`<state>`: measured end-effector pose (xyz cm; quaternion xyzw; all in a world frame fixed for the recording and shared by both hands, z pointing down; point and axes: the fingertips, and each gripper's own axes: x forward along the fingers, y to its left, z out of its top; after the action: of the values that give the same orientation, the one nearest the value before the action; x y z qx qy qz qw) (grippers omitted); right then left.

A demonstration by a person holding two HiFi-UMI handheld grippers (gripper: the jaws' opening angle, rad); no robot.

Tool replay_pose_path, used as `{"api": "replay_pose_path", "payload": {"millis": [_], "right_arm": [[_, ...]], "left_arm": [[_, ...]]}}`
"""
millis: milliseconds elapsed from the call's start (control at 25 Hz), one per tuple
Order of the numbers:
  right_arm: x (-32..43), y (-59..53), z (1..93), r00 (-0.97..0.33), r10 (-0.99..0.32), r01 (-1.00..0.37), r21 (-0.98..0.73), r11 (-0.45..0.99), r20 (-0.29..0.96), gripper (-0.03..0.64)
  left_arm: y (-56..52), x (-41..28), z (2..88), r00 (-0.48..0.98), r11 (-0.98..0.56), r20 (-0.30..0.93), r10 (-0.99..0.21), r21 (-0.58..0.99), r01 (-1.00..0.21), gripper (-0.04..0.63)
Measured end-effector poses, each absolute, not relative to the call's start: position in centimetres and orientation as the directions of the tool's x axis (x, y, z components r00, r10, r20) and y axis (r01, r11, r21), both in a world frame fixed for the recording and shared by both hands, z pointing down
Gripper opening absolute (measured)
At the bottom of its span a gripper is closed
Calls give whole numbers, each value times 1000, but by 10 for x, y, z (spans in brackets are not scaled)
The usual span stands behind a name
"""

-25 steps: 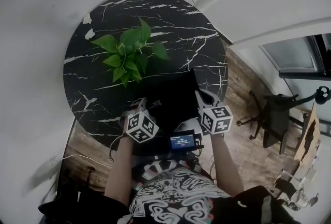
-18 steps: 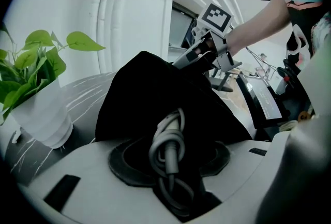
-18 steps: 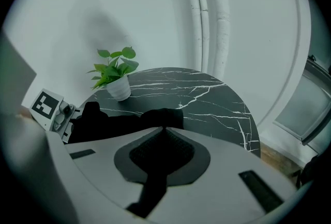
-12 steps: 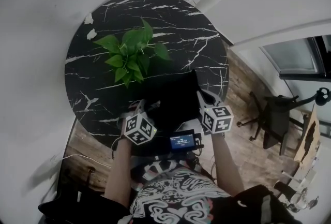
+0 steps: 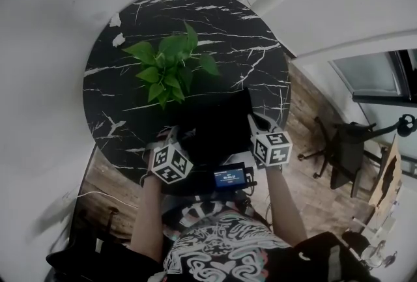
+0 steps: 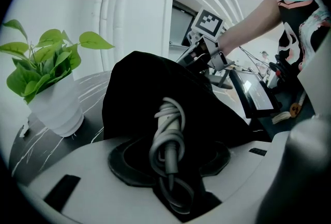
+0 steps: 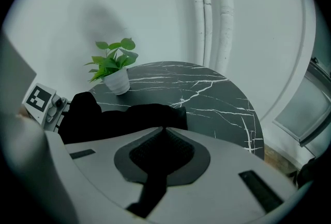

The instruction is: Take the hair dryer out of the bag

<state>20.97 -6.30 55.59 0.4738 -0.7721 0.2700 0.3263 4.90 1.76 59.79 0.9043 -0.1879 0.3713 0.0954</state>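
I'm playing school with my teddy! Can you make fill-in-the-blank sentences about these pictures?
1. The left gripper holds a coiled grey ____.
2. The right gripper is shut on the black ____.
3. The plant stands in a pot coloured ____.
4. The table is ____ in shape.
Missing words: cord; bag; white; round.

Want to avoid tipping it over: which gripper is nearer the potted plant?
Left. The left gripper, closed on the coiled cord, sits just short of the potted plant; the right gripper, pinching the bag, is farther, across the bag.
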Motion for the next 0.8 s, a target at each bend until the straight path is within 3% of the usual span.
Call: {"api": "replay_pose_path", "payload": {"millis": [800], "right_arm": [[214,-63,579,-308,-513,-887,-47,459,801,23]], "left_arm": [[21,37,594,638,-912,717,-281,7,-410,187]]}}
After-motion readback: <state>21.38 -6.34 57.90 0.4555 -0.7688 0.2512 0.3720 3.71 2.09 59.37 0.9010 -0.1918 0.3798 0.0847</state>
